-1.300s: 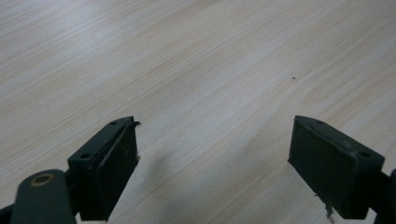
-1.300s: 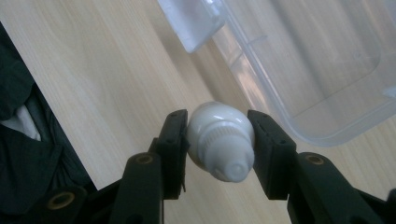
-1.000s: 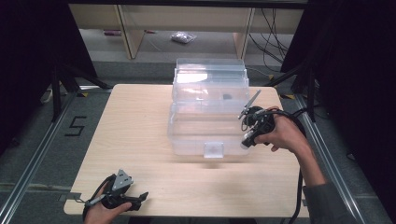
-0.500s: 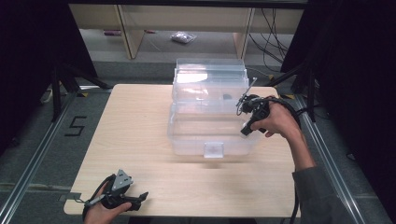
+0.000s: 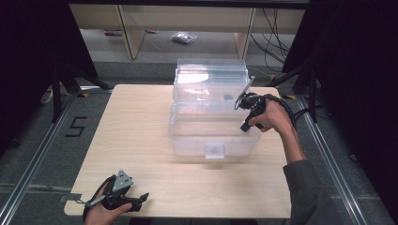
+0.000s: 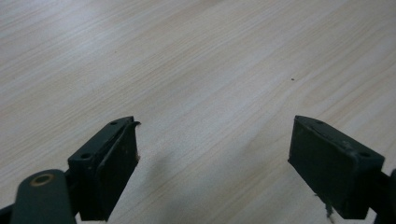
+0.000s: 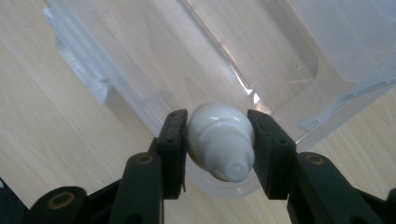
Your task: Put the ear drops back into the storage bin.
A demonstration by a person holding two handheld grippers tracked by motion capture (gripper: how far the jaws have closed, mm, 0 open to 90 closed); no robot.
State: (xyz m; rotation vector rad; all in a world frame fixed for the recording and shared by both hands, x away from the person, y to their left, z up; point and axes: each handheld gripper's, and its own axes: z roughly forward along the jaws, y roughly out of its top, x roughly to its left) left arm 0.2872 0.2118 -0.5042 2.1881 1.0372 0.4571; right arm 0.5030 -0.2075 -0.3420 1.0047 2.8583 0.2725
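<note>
right gripper view: bottle (image 7: pixel 220 142) over box rim (image 7: pixel 140 100)

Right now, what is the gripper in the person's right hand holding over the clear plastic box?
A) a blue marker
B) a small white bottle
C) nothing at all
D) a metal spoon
B: in the right gripper view, the right gripper has its jaws pressed on either side of a small white bottle above the clear plastic box.

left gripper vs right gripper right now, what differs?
The left gripper has its jaws wide open with nothing between them; the right gripper is shut on a small white bottle. The left one rests low at the wooden table's near edge; the right one is held over the clear plastic box. Both have black jaws and are hand-held.
</note>
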